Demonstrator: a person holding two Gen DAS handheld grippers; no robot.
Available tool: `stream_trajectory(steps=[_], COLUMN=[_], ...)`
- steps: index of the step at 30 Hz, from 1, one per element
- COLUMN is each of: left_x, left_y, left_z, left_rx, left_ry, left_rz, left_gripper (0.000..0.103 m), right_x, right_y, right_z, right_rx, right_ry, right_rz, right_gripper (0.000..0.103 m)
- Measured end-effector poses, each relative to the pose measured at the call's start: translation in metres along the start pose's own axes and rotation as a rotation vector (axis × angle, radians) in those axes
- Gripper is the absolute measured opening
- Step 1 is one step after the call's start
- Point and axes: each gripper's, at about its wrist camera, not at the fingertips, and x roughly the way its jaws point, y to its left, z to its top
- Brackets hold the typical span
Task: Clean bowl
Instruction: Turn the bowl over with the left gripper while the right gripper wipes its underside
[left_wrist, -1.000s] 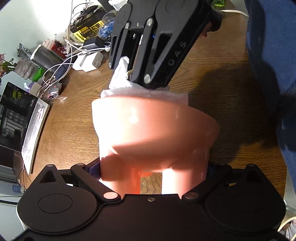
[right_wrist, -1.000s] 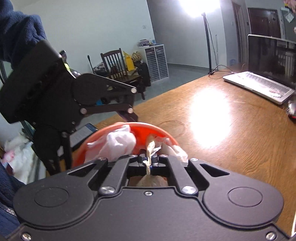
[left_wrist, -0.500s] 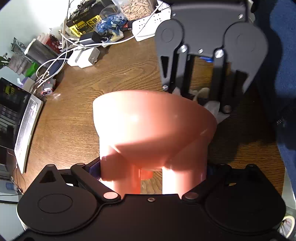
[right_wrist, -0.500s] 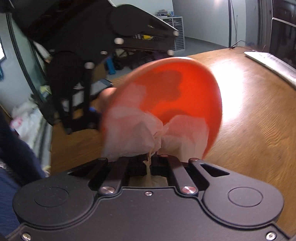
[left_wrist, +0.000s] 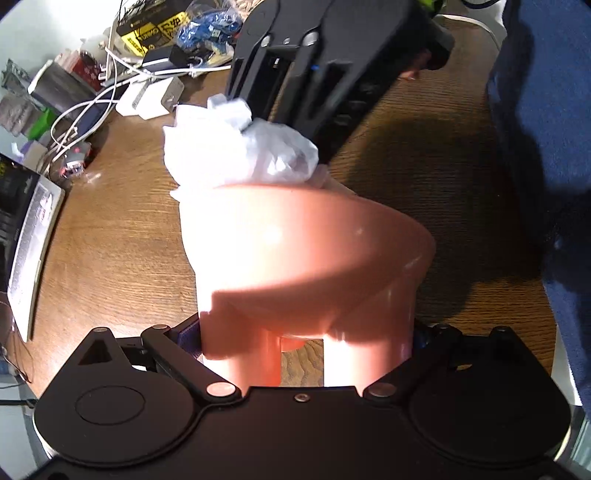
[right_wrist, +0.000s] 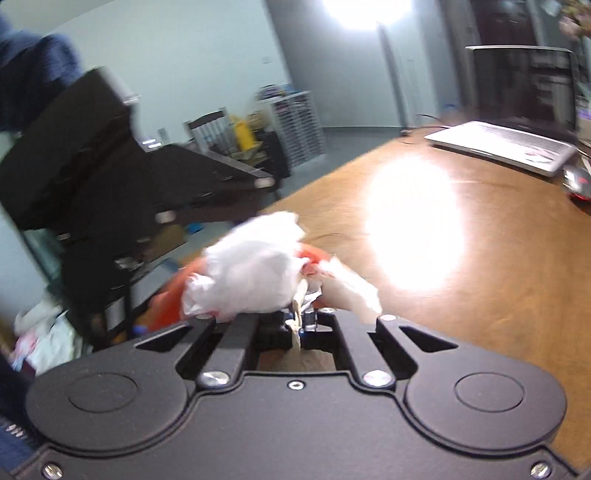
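Note:
An orange-pink bowl fills the left wrist view, seen from its outside. My left gripper is shut on the bowl's base and holds it above the wooden table. My right gripper is shut on a crumpled white tissue, which lies over the bowl's orange rim. In the left wrist view the tissue bulges over the bowl's far rim, with the right gripper's black body above it. The bowl's inside is hidden.
A laptop and a mouse sit at the table's far right in the right wrist view. White chargers, cables and boxes clutter the table's far edge. The person's blue sleeve is at the right.
The right gripper swept the tissue around the bowl: it was in the bowl's right side half a second ago and now sits over the far left rim. The left gripper keeps holding the bowl.

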Motion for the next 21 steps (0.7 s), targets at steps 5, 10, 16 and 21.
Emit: stream_trajectory(steps=[5, 10, 16, 21], left_x=[0.001, 0.0, -0.002, -0.003], left_y=[0.008, 0.009, 0.007, 0.002], left_z=[-0.003, -0.006, -0.011, -0.018], left_rx=[-0.054, -0.082, -0.116, -0.151], left_ry=[-0.005, -0.025, -0.041, -0.046], left_rz=[-0.021, -0.014, 0.004, 0.03], left_gripper=[0.097, 0.097, 0.097, 0.098], right_x=[0.012, 0.022, 0.023, 0.022], right_y=[0.002, 0.02, 0.045, 0.058], right_z=[-0.006, -0.016, -0.014, -0.018], right_rx=[-0.041, -0.092, -0.129, -0.123], right_ry=[0.077, 0.136, 0.167, 0.182], right_rz=[-0.024, 0.012, 0.068, 0.095], right_gripper=[0.003, 0.003, 0.003, 0.003])
